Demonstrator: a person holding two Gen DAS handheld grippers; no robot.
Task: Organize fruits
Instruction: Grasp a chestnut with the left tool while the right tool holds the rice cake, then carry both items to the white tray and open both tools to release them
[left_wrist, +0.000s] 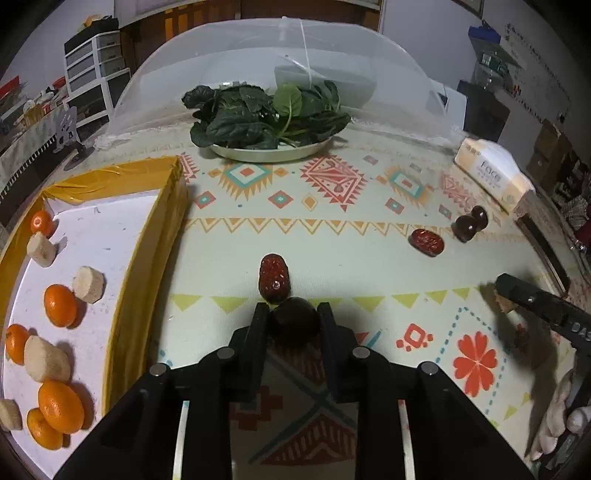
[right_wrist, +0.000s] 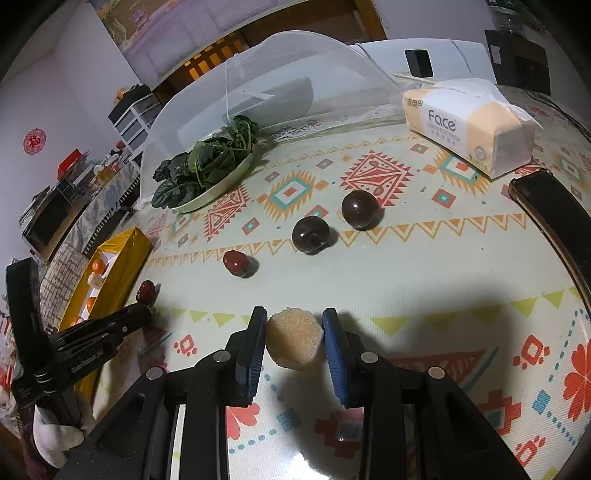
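The left gripper (left_wrist: 293, 314) holds a dark plum (left_wrist: 294, 322) between its two fingers, low over the tabletop (left_wrist: 332, 229) near the front edge. A red date (left_wrist: 273, 277) lies just past the plum, touching it or nearly so. The right gripper (right_wrist: 294, 330) holds a banana piece (right_wrist: 294, 339) between its blue pads (right_wrist: 252, 350), also near the front edge. Farther in on the tabletop lie another date (right_wrist: 236, 263) and two more plums (right_wrist: 311, 235), the pair close together. At the left edge sits a yellow box (left_wrist: 147, 236) with small oranges (left_wrist: 61, 305) and banana chunks (left_wrist: 88, 284) inside. Toward the back edge, a plate (left_wrist: 269, 152) of green leaves (left_wrist: 266, 114) stands in front of a white mesh cover (left_wrist: 280, 66). A tissue pack (right_wrist: 469, 125) lies near the back right corner.
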